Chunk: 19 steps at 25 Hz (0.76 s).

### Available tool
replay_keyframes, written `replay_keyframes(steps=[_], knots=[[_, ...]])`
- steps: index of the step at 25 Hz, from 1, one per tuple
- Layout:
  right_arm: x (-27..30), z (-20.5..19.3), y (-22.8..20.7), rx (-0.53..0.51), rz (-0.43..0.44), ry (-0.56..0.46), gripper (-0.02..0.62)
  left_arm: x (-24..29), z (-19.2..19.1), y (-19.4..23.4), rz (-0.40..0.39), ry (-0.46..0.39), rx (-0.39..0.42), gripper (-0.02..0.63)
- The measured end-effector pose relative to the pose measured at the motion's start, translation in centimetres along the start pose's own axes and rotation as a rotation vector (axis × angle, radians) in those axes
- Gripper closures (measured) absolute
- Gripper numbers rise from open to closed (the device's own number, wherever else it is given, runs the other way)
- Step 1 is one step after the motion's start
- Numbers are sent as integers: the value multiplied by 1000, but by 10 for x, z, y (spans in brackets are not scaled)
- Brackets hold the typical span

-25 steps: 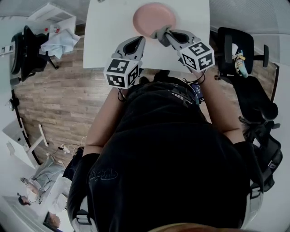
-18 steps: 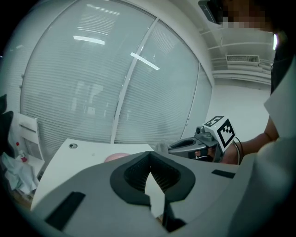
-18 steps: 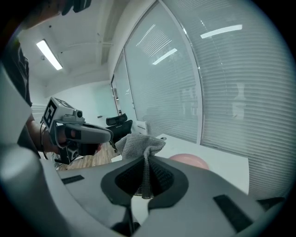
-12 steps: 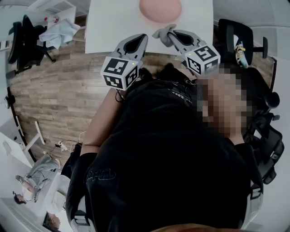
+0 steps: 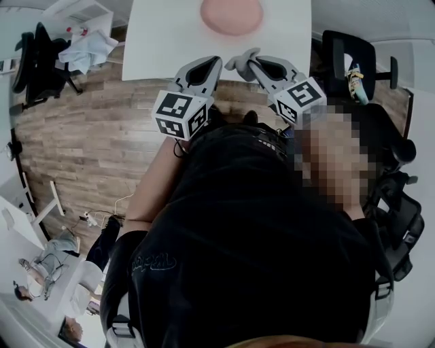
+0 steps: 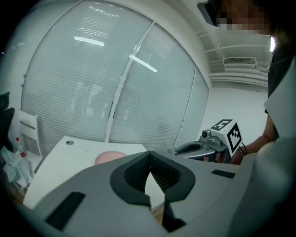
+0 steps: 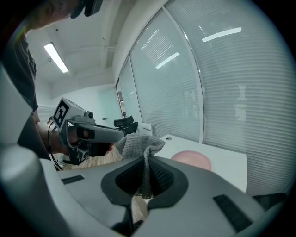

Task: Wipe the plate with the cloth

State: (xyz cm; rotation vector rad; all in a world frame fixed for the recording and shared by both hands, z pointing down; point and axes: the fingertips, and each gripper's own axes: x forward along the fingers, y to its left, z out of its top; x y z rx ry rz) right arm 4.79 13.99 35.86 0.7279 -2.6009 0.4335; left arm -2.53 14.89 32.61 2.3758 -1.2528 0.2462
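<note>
A pink plate lies on the white table at its far side; it also shows as a pink plate in the left gripper view and a pink plate in the right gripper view. My right gripper is shut on a grey cloth, which bunches above the jaws as the cloth. It hangs over the table's near edge, apart from the plate. My left gripper is beside it, shut and empty, its jaws touching.
Black office chairs stand to the right of the table. At the left a chair carries a pale cloth. Wooden floor lies below the table edge. Blinds over windows stand behind the table.
Both grippers have drawn back from the plate toward the table's near edge. The cloth has come away from the plate's rim with the right gripper.
</note>
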Motion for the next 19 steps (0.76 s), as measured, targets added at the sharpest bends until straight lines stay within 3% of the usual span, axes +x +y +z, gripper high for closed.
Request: replay_keyframes(steps=[19], knots=[[-54,-7,-5,-18,14,-51,561,3,-1,-62,2,-9,28,592]])
